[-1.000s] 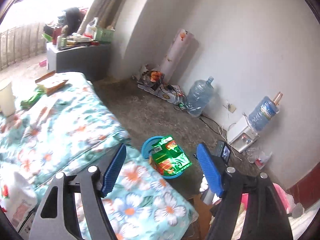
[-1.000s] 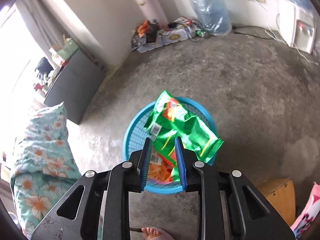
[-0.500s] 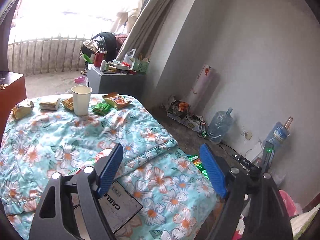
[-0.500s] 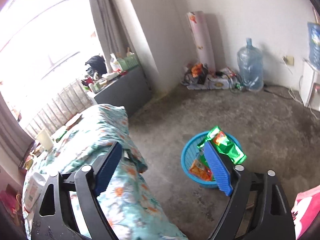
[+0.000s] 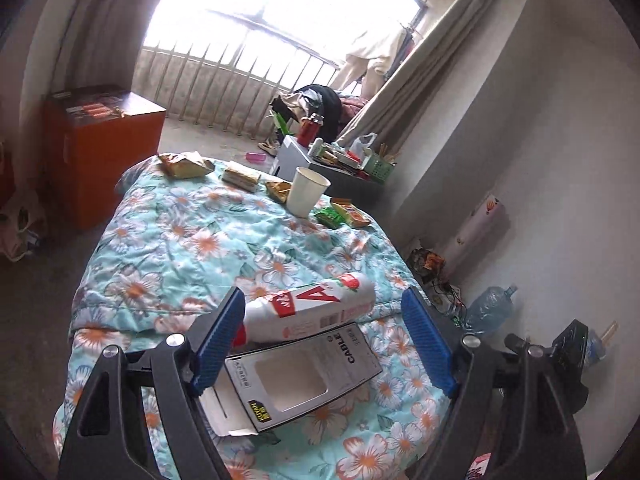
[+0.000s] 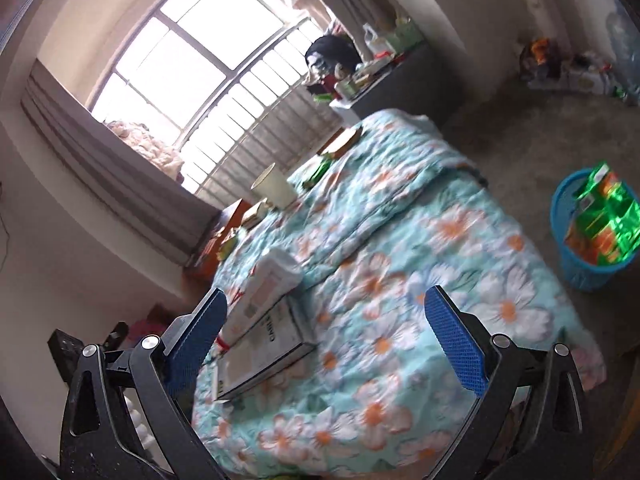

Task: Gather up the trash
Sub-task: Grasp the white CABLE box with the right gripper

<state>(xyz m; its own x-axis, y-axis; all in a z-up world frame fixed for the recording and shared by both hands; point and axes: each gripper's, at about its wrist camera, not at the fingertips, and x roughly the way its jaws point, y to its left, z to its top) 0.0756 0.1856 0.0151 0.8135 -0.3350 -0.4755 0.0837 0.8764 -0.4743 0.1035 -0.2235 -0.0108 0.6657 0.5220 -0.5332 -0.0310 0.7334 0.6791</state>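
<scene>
On the floral quilt [image 5: 180, 240] lie a white bottle with red lettering [image 5: 312, 308] and, under its near side, a flat cable box [image 5: 296, 376]. My left gripper [image 5: 322, 300] hangs open just above them; both lie between its blue pads untouched. Farther back stand a paper cup [image 5: 306, 192], a green wrapper [image 5: 330, 216] and several snack packets [image 5: 186, 164]. My right gripper [image 6: 325, 295] is over the bed, its jaws opening with nothing between them. The blue basket [image 6: 580, 252] on the floor holds a green snack bag [image 6: 604, 212].
An orange-red cabinet [image 5: 100, 152] stands left of the bed. A grey cabinet [image 5: 352, 184] loaded with clutter sits beyond the bed's far end by the window. A water jug [image 5: 488, 308] and cables lie along the right wall.
My right gripper let the green snack bag go into the blue basket, opened wide, rose and swung over the bed. My left gripper swung from the floor side to the bottle and box.
</scene>
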